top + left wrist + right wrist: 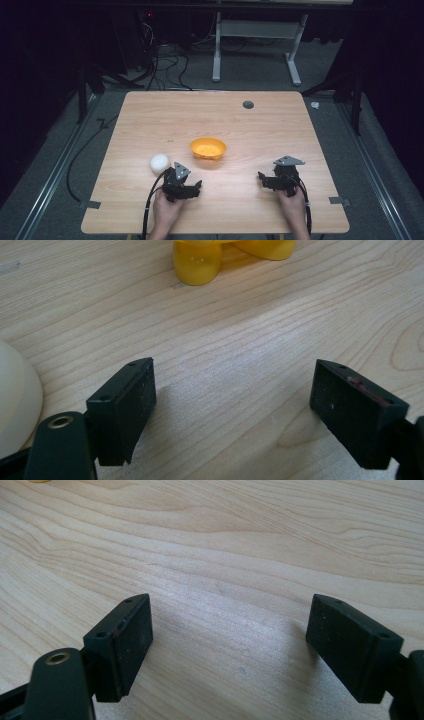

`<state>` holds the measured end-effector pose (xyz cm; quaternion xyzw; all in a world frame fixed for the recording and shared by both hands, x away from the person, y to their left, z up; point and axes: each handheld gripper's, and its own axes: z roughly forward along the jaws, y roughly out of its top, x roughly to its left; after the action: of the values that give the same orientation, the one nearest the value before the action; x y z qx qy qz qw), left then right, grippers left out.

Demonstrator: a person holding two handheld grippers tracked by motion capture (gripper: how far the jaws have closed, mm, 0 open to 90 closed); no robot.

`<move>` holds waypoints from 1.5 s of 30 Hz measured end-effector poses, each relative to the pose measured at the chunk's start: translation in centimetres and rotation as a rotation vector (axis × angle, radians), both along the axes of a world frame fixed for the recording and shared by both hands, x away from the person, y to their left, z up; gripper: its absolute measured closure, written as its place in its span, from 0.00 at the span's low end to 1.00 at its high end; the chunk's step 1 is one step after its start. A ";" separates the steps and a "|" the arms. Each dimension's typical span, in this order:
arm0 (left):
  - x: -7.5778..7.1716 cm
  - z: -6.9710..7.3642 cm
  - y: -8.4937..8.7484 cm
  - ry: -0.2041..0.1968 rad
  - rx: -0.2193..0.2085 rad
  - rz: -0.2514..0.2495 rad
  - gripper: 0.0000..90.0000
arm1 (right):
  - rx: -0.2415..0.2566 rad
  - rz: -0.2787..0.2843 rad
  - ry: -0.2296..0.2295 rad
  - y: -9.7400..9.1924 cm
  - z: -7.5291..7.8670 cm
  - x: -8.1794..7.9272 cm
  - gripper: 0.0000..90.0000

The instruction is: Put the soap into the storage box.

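Observation:
An orange-yellow bowl (208, 148) sits near the middle of the wooden table (150, 115). A white ball (159, 162) lies to its left. My left gripper (187, 187) rests low on the table just right of and nearer than the ball, jaws wide apart and empty. In the left gripper view the gripper (232, 405) faces bare wood, with the bowl (200, 260) ahead and the ball (17, 395) at the left edge. My right gripper (272, 181) stands open over bare wood at the front right, shown empty in the right gripper view (227, 645).
A small dark round grommet (248, 104) sits near the table's far edge. Tape tabs (90, 204) mark the front corners. Beyond the table are cables (165, 65) and a white desk frame (257, 40) on the floor.

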<state>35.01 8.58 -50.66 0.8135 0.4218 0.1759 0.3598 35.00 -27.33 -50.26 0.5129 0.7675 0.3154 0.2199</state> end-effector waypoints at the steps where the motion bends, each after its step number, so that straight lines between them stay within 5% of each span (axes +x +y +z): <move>1: 0.0 0.0 0.0 0.001 0.000 0.000 0.21 | 0.000 -0.002 0.000 0.0 0.0 0.0 0.22; 45: -0.2 0.3 0.4 0.007 -0.014 0.030 0.21 | -0.001 0.000 0.000 -0.1 0.0 0.0 0.22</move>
<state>34.79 8.97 -50.33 0.8050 0.4365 0.1757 0.3614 35.00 -27.38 -50.26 0.5129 0.7675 0.3152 0.2202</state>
